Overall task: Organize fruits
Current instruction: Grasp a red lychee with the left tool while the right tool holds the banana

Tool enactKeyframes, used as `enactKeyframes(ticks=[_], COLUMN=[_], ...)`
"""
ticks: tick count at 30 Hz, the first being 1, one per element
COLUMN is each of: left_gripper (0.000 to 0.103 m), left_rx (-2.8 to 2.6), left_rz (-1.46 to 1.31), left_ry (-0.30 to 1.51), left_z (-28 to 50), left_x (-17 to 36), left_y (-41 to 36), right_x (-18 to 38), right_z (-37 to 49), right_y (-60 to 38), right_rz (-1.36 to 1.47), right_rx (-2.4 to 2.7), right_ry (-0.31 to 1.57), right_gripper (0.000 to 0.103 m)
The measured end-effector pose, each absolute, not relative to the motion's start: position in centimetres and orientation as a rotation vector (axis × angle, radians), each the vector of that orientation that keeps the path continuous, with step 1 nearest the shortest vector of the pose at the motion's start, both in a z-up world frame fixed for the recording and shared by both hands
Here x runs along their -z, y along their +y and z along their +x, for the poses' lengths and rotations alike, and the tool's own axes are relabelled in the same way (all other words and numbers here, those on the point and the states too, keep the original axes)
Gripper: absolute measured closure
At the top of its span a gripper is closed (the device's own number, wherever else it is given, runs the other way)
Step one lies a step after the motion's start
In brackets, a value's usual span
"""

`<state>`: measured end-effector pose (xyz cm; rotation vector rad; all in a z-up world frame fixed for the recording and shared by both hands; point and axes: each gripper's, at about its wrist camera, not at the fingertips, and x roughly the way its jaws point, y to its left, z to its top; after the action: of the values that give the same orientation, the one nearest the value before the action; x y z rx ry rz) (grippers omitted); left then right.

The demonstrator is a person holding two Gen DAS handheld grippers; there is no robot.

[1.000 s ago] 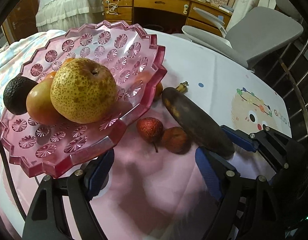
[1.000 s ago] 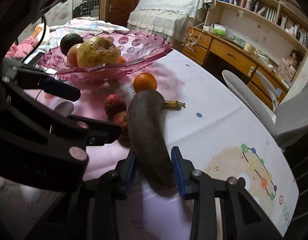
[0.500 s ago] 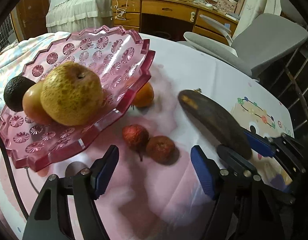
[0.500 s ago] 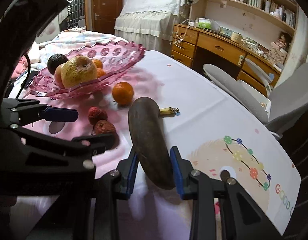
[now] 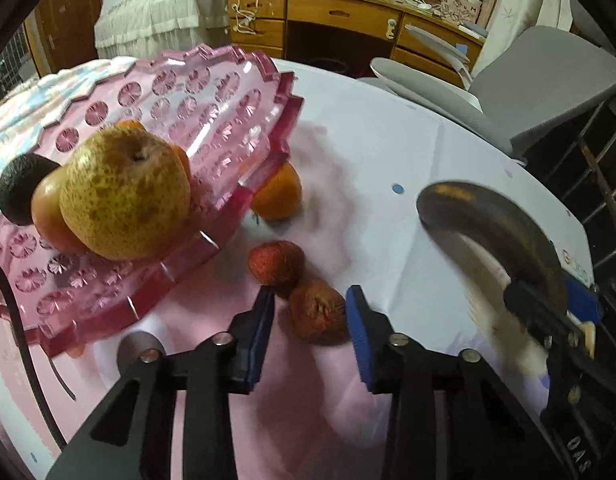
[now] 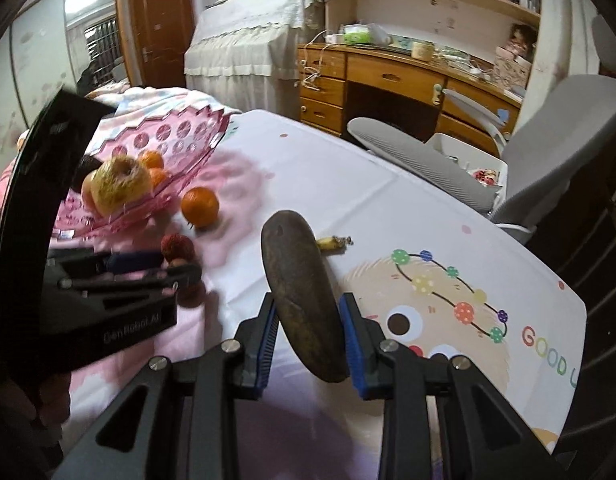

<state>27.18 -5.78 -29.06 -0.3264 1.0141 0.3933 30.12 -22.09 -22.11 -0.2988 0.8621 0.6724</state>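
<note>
The right tool (image 6: 310, 336) is clamped on the dark, overripe banana (image 6: 303, 300), which is raised off the tabletop (image 6: 348, 184); wide bare cloth lies beyond it toward the far edge by the grey chair (image 6: 548, 144). The left tool (image 5: 310, 320) stands parted around the nearer lychee (image 5: 318, 312), its blue pads not pressing it; the second lychee (image 5: 275, 266) sits just beyond. An orange (image 5: 277, 196) rests under the overhanging scalloped rim of the pink dish (image 5: 235, 92), which holds a pear (image 5: 123, 196) and other fruit.
</note>
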Motion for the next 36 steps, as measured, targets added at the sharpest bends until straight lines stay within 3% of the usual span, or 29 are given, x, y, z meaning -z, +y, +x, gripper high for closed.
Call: enactKeyframes(ticks=[9, 23, 36], left_gripper=[0.078, 0.078, 0.078], left_rx=[-0.341, -0.236, -0.211], left_rz=[-0.327, -0.295, -0.291], left_ry=[1.048, 0.974, 0.906], left_z=[26.0, 19.9, 14.6], left_x=[28.1, 20.3, 15.1], left_y=[-5.7, -3.3, 5.2], right_x=[20.1, 17.5, 13.1], right_z=[30.4, 28.6, 24.9], right_y=[-21.8, -20.9, -17.9], right_rz=[-0.277, -0.252, -0.236], right_rx=[-0.607, -0.490, -0.400], right_ry=[0.868, 0.937, 0.939], right_gripper=[0.074, 0.076, 0.077])
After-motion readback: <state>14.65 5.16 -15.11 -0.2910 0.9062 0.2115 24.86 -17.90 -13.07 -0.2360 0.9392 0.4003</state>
